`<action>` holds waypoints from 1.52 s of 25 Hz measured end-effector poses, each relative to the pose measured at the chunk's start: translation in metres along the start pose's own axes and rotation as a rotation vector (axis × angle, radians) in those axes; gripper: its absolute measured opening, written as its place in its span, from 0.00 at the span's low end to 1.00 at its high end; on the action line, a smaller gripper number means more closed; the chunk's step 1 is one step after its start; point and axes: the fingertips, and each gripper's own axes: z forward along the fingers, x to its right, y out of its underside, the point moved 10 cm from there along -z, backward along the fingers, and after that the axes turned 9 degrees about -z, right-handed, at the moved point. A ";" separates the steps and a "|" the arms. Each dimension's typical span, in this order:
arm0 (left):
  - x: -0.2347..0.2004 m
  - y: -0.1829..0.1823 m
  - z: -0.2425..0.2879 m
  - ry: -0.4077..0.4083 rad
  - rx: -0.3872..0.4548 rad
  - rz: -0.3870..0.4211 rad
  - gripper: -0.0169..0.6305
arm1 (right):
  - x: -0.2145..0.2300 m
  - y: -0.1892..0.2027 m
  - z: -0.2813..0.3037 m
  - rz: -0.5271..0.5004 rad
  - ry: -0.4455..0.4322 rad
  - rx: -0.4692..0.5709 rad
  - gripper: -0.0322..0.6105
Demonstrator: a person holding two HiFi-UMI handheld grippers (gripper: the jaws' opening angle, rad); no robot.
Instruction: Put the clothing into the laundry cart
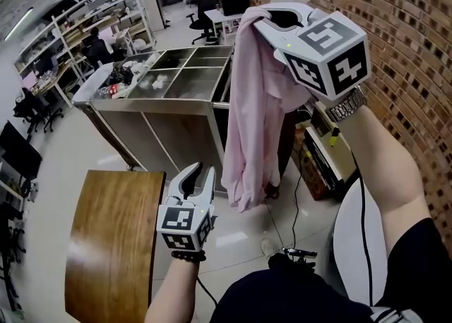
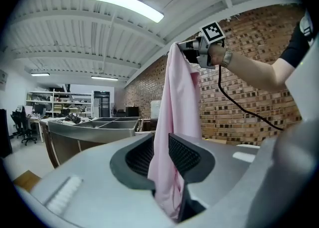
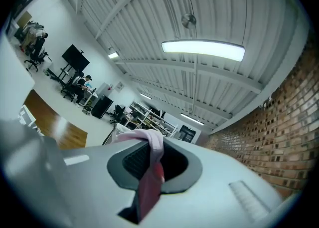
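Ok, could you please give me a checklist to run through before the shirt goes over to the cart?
1. Hold of the right gripper on the pink shirt: ok, its jaws are shut on the top and the cloth hangs below.
2. Hold of the left gripper: cannot tell; cloth runs between its jaws, but it is unclear whether the pads press on it.
3. Shirt off the floor: ok, its lower end hangs free.
4. Compartments of the cart open: ok, the near ones look bare.
5. Shirt above the cart: not ok, it hangs short of it.
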 end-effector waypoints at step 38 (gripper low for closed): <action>0.001 -0.150 0.222 0.129 -0.008 -0.027 0.17 | 0.174 0.075 0.127 -0.006 0.066 -0.193 0.10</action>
